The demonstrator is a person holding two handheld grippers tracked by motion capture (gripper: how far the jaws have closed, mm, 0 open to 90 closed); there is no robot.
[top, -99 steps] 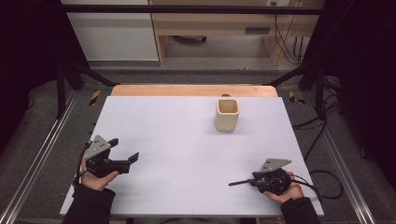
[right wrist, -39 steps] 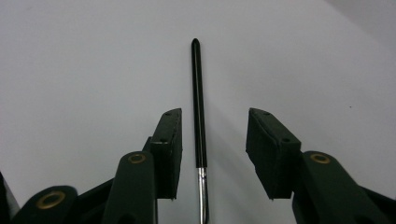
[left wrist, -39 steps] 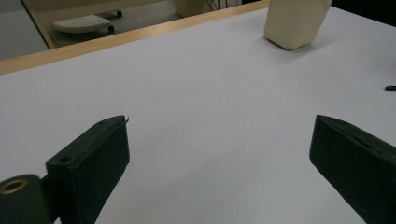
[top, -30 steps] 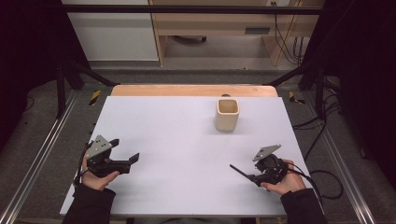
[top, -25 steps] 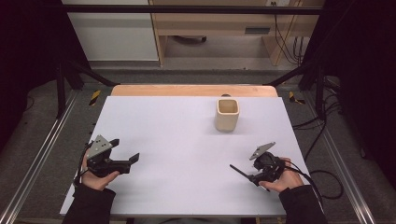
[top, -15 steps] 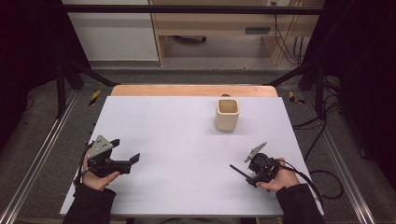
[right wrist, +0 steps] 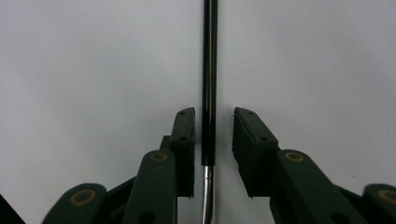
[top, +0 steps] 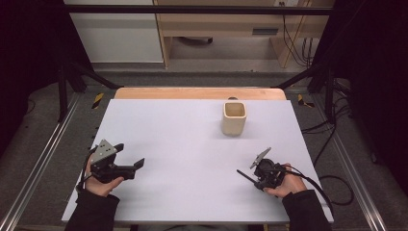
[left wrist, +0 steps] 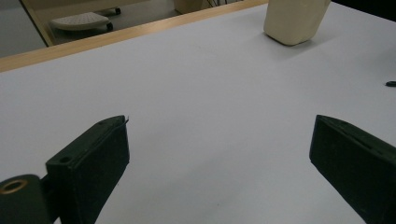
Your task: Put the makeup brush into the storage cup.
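Right gripper (right wrist: 213, 116): narrowed around a thin black pen (right wrist: 208, 70), one jaw almost against it on its left, a slim gap on its right; the pads do not press yet, so I hold nothing.

Just changed: my right jaws have just been closing, with the pen between them. Against the high view a few seconds back, this gripper (top: 250, 177) has tipped its nose down toward the worktop (top: 192, 144) and edged a little toward the middle.

What that means: I judge the pick-up is in its closing step; the grasp looks lined up, and only the last bit of squeeze is missing.

Pen, place: lying flat on the worktop, straight ahead of the right gripper, running out from between the jaws and away past their tips.

Pen, look: slender and round, glossy black along most of its length, with a silvery metal section down near the jaw roots. It looks slippery and apt to roll, so I would squeeze squarely.

Left gripper (left wrist: 219, 154): jaws wide apart, nothing between them, resting low over bare worktop.

Cup (top: 234, 117): cream, squarish, open-topped, upright; well ahead of both grippers, untouched.
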